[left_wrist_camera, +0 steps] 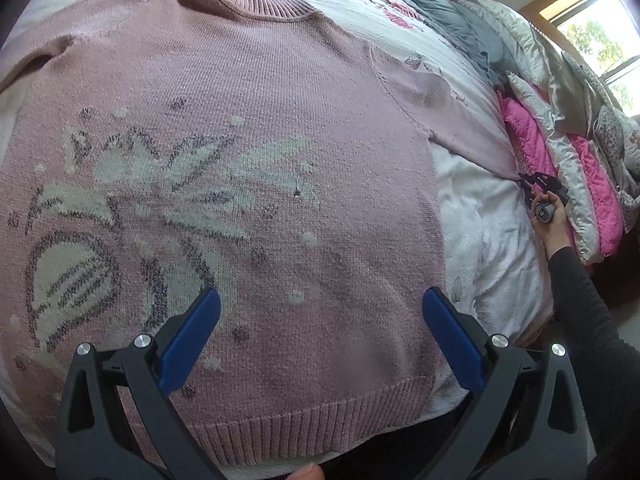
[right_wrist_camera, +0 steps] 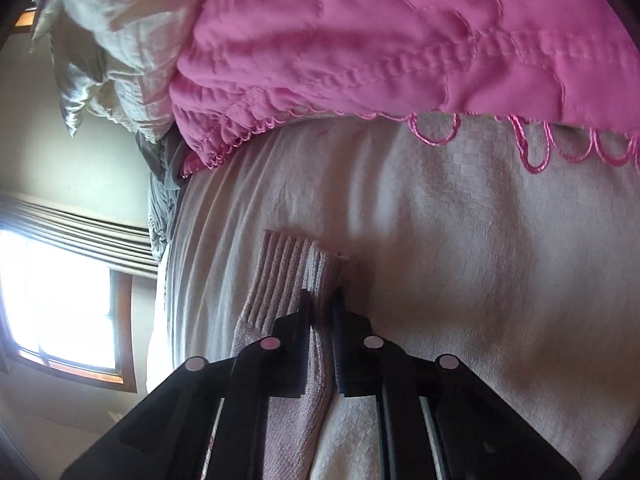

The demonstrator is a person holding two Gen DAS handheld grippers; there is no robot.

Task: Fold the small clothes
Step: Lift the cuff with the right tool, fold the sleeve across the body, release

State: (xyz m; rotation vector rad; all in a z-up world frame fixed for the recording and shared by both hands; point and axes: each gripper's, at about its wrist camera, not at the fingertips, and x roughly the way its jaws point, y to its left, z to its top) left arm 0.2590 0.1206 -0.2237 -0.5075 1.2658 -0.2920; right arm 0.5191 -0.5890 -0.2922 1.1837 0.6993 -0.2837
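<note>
Two grippers on one pink sweater (left_wrist_camera: 240, 152), which lies flat, front up, on the white bedspread (left_wrist_camera: 484, 216), collar away from the person and ribbed hem (left_wrist_camera: 320, 424) at the near bed edge.

Left first: left gripper (left_wrist_camera: 320, 332) hovers over the lower body of the knit w/ its blue pads (left_wrist_camera: 196, 336) wide apart, holding nothing. Sweater's left shoulder runs off toward the frame edge, so can't tell how that sleeve lies.

Moving right: right sleeve (left_wrist_camera: 452, 120) stretches out diagonally across the spread to the right gripper (left_wrist_camera: 534, 184), held in the person's hand (left_wrist_camera: 554, 224). Right wrist view shows its jaws pinched together on the ribbed cuff (right_wrist_camera: 288, 272), cuff end poking out past the tips.

Step in hand, prob.: fold that sleeve across the chest. To do it well: keep the cuff low, carry it back toward the body in one sweep, lay the sleeve straight w/o twist, crease near the shoulder seam. Left gripper could press down by the armpit so the body doesn't drag along.

Edges & room: hot-pink quilt (right_wrist_camera: 400, 40) w/ looped trim sits just beyond the cuff, pile of bedding (left_wrist_camera: 560, 80) further right, so no room to pull outward; loops could snag. Open room is inward, over the sweater itself. Hem is at the bed edge, so avoid tugging toward the person.
</note>
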